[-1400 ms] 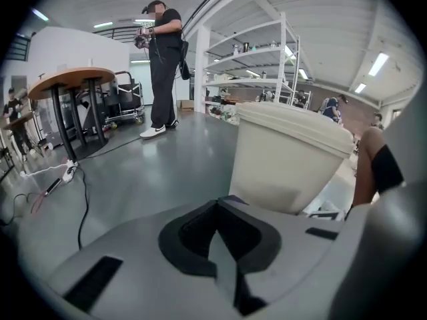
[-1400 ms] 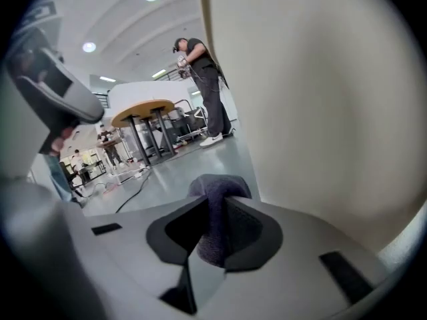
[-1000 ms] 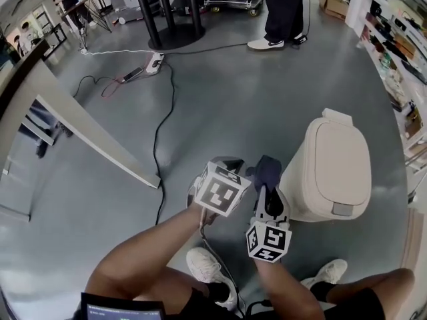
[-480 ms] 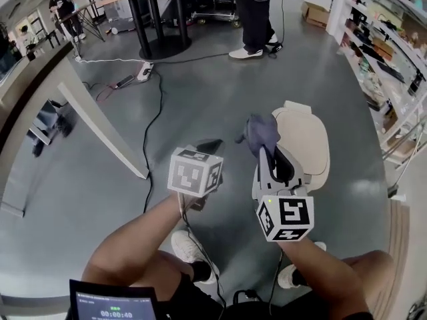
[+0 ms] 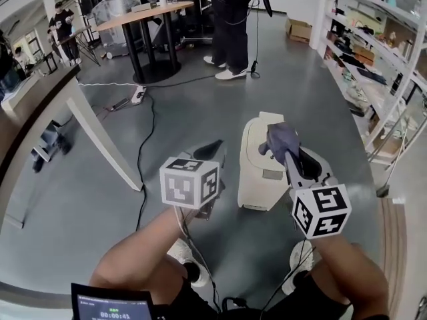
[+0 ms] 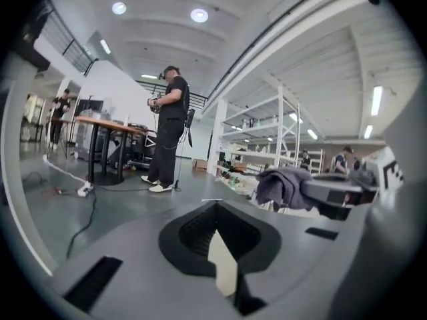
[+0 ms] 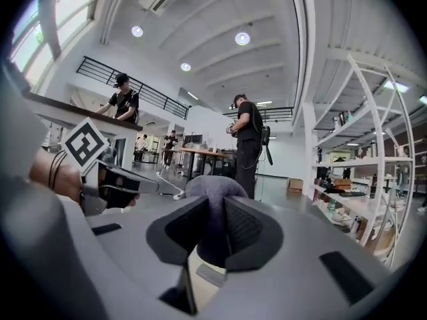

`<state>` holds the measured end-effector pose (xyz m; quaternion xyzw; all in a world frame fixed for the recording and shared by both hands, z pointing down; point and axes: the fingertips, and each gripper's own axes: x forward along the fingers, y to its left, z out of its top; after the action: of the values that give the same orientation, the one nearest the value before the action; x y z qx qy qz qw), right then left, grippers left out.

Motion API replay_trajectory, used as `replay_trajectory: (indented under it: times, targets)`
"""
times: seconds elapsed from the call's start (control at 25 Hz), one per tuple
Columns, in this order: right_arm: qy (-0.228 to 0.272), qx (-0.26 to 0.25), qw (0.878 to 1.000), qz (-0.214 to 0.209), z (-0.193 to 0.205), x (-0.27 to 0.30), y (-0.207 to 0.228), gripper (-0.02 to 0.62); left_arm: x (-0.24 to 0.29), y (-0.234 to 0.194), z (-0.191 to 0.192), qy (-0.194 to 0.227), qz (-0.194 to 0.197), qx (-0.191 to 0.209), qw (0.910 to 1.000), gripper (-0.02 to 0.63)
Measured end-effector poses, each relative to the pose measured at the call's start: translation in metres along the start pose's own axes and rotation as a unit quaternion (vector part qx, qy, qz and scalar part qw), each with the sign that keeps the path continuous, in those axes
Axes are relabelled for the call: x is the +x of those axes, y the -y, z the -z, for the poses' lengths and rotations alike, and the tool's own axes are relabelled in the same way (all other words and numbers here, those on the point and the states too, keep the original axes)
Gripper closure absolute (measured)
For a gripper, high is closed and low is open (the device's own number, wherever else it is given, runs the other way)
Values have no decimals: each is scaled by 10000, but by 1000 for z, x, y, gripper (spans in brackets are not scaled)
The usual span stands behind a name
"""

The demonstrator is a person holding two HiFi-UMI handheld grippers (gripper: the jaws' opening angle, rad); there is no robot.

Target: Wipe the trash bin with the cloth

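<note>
My right claw point(image 5: 288, 156) is clamped on a soft, purple-grey cloth point(image 5: 280, 140). Its ribbed dark pads pinch the fabric so that a rumpled ball bulges past the tips. The wad hangs over the far right part of the lid of the cream trash bin point(image 5: 257, 191), a smooth plastic box with rounded corners and a small grey tab on its near wall. Whether the cloth presses on the lid I cannot tell. The bin stands on the glossy grey concrete floor point(image 5: 167, 112).

My left claw point(image 5: 209, 149) has its jaws together with nothing between them. It sits just to the left of the bin, apart from it as far as I can see.

A thin black cable point(image 5: 141, 155) snakes over the floor to the left, and a round wooden tabletop point(image 5: 143, 15) on black tube legs stands farther back. A person point(image 5: 230, 19) in dark clothes and white shoes stands beyond the bin, and white metal shelves point(image 5: 373, 65) line the right side.

Half a second ago the cloth was at the lid's left rim; now it is across the lid toward the right. A second ago it was down beside the bin's left wall. My view has also lifted since then, so more of the room shows
</note>
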<state>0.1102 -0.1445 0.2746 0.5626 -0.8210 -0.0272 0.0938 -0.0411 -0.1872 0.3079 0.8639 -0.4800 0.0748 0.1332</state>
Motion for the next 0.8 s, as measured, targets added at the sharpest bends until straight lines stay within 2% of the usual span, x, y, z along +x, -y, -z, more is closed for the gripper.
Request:
replay_trajectory:
  times: [0.08, 0.2, 0.28, 0.36, 0.48, 0.64, 0.8]
  targets:
    - [108, 148, 9997, 173, -6, -15, 18, 526, -7, 13, -18, 222, 111, -453, 9987, 604]
    - [146, 495, 9983, 266, -4, -34, 37, 526, -13, 31, -41, 547, 121, -629, 9964, 604]
    - [99, 677, 9975, 188, 0, -43, 46, 526, -16, 46, -47, 670, 143, -574, 9960, 604]
    - [39, 572, 9983, 143, 4, -48, 53, 526, -20, 60, -42, 682, 172, -458, 9965, 604]
    - [6, 475, 9988, 87, 8, -58, 59, 526, -25, 73, -26, 568, 111, -249, 9980, 604]
    - [35, 491, 9987, 136, 8, -78, 62, 526, -24, 89, -12, 444, 118, -185, 9988, 604]
    - [5, 303, 9994, 150, 14, -87, 48, 526, -26, 110, -14, 505, 293, 254, 9980, 604]
